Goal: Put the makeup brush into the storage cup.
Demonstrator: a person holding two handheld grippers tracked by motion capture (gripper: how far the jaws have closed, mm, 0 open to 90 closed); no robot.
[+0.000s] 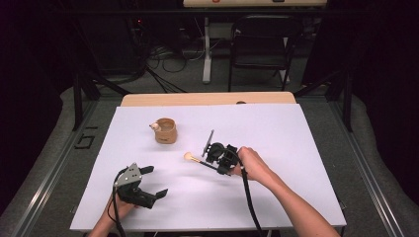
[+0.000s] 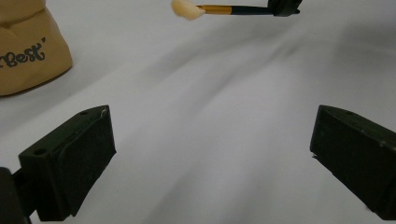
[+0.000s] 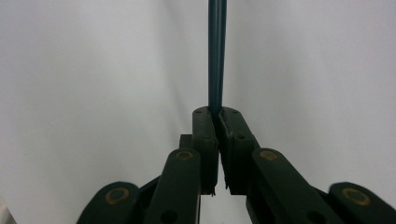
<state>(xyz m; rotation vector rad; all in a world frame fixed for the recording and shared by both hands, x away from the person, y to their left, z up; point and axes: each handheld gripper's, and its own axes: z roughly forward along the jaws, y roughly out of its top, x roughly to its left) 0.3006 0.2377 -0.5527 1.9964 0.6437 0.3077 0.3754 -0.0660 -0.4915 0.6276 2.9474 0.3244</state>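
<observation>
A makeup brush (image 1: 193, 159) with a pale bristle head and a dark handle hangs a little above the white cloth, right of centre. My right gripper (image 1: 213, 166) is shut on its handle. In the right gripper view the dark handle (image 3: 217, 56) rises straight out of the shut right gripper (image 3: 217, 114). A tan holder (image 1: 166, 131) stands behind and to the left, with a small pale tip at its rim. My left gripper (image 1: 155, 181) rests low at the front left, open with nothing in it. In the left gripper view, that left gripper (image 2: 212, 135) faces the brush (image 2: 219, 9) and the holder (image 2: 28, 51).
A white cloth (image 1: 276, 148) covers the wooden table, whose far edge (image 1: 207, 98) shows. Beyond it stand a black chair (image 1: 259, 44) and loose cables on the floor. Metal rails run along both sides of the table.
</observation>
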